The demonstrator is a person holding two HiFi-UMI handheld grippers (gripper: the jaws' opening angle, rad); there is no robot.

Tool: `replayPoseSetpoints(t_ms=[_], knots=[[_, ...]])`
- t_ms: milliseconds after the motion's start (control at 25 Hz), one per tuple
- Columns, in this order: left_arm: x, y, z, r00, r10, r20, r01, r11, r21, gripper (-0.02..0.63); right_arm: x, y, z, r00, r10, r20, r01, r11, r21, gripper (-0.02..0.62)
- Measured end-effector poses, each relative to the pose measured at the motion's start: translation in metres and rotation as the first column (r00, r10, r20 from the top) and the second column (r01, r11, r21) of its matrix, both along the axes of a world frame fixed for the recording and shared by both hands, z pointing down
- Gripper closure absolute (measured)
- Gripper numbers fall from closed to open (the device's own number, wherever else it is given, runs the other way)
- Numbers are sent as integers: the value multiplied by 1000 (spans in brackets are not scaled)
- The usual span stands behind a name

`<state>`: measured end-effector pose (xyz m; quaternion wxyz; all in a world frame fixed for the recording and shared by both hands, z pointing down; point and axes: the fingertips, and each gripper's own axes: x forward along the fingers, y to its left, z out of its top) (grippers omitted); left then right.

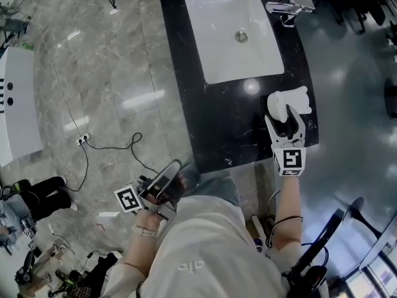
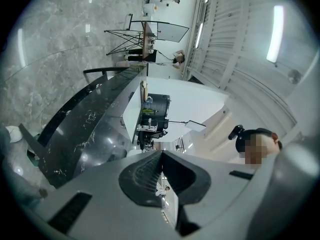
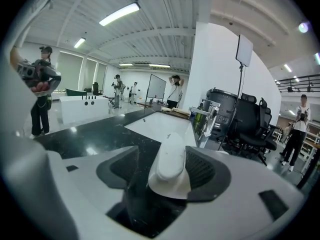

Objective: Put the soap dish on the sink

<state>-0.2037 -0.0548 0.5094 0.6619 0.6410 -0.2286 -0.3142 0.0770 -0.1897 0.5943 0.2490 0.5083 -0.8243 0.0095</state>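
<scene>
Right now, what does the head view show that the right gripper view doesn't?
Only the head view shows the left tool and a black cable. Only the right gripper view shows people standing far off, ceiling lights and a chair. Both show the white dish in the right tool, the sink and the black counter.

The near end of the soap dish (image 1: pixel 287 101) lay hidden between the jaws of the right gripper (image 1: pixel 285 118) that clamped it. At the left, the picture's edge cut off a white tub (image 1: pixel 17 104) and a person (image 1: pixel 28 200). Dark clutter (image 1: pixel 59 278) in the near left corner was too small to tell apart.
</scene>
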Motion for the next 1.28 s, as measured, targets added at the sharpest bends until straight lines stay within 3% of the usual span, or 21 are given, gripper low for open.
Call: replayPoseSetpoints(t_ms=[560, 920, 1280], knots=[[8, 2, -18, 999, 45, -12, -44, 998, 55, 598, 5, 6, -41, 1000, 27, 14, -28, 998, 60, 288], [21, -7, -44, 995, 95, -24, -92, 991, 101, 598, 19, 13, -101, 997, 65, 45, -70, 988, 139, 288], [59, -20, -71, 978, 204, -29, -196, 964, 177, 598, 49, 41, -174, 993, 109, 54, -119, 956, 268, 288]])
